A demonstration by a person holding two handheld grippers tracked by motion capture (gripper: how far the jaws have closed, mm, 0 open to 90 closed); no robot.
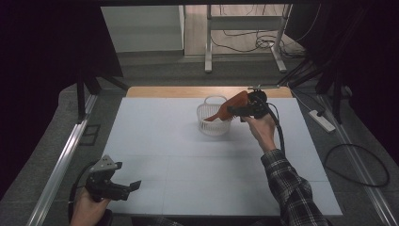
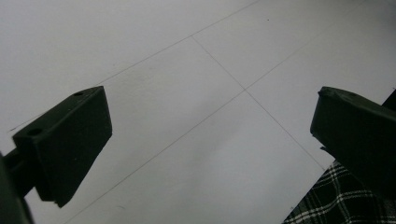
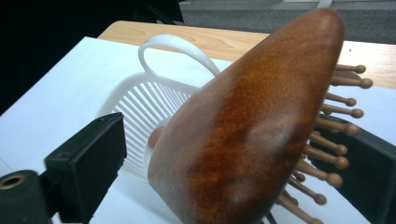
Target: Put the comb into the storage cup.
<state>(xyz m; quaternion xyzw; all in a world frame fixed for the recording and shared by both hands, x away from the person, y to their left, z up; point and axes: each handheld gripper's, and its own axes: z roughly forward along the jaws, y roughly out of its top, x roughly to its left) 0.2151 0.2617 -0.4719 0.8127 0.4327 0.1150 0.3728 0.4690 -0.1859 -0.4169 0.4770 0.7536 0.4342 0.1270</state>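
Note:
A brown wooden hairbrush (image 1: 237, 100) leans with its handle down inside a white slatted basket (image 1: 212, 123) at the far middle of the white table top (image 1: 188, 165). My right gripper (image 1: 234, 112) is at the brush's head, reaching in from the right. In the right gripper view the brush (image 3: 252, 126) stands between the jaws of my right gripper (image 3: 233, 135); a gap shows beside the left pad, and the bristles point at the right one, so it is open. The basket (image 3: 144, 100) sits just behind. My left gripper (image 1: 126, 176) rests open and empty at the near left corner (image 2: 210, 107).
A wooden strip (image 1: 188, 92) borders the table's far edge. On the floor to the right lie a power strip (image 1: 322, 120) and a looped cable (image 1: 357, 165). A metal stand (image 1: 244, 42) is beyond the table. A plaid sleeve (image 2: 345, 196) is near the left gripper.

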